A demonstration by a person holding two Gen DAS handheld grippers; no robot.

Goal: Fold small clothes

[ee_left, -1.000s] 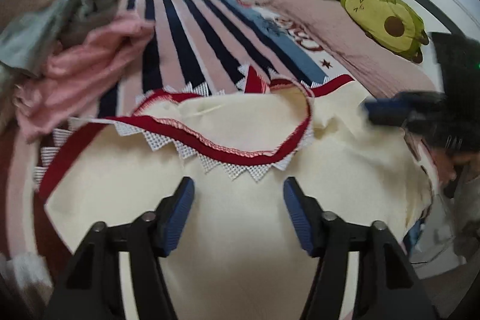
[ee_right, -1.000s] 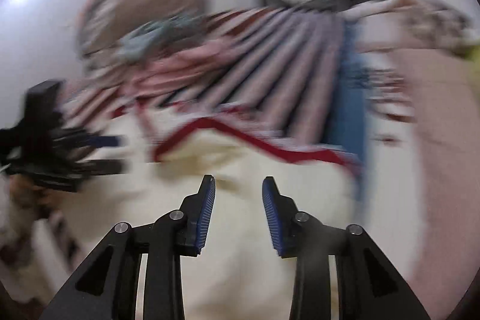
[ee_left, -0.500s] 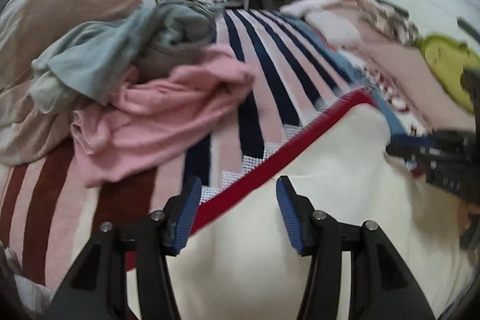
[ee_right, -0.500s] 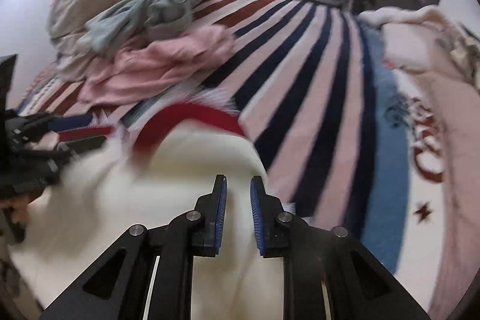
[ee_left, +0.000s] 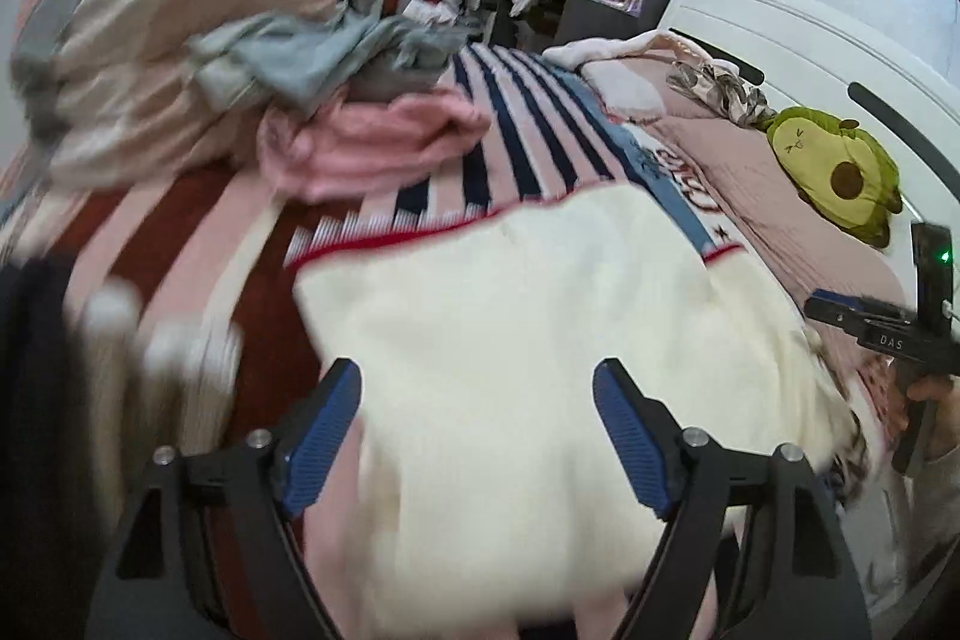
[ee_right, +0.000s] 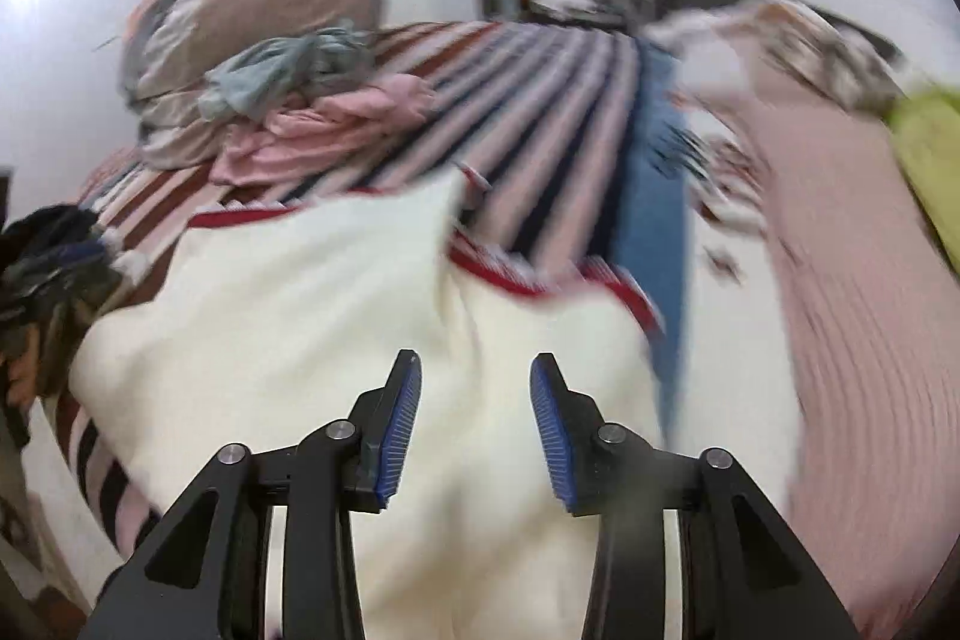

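Through the left wrist camera we see our left gripper [ee_left: 477,421] with its blue-padded fingers [ee_left: 321,427] spread wide and nothing between them, poised over the near part of a cream-coloured small garment with red trim [ee_left: 528,316]. The garment lies flat on the striped pink, navy and maroon bedspread [ee_left: 522,142], close to the bed's near edge, its red-trimmed border toward the far side. Beyond it, toward the bed's left side, a crumpled pink cloth [ee_left: 372,145] sits under a grey-blue garment [ee_left: 300,61], both leaning against a bulky beige and grey pillow [ee_left: 180,34]. Near the white headboard [ee_left: 798,40] on the right rests a green avocado plush toy [ee_left: 840,169]. At the right edge the black body of our right gripper [ee_left: 882,325] shows, its fingers hard to make out here. Through the right wrist camera, which is blurred by motion, the right gripper [ee_right: 474,412] has its fingers parted with a clear gap and holds nothing, above the same cream garment [ee_right: 312,316], whose red trim runs across its far border. The pink cloth [ee_right: 336,124] and grey-blue garment [ee_right: 282,64] lie farther back on the left.
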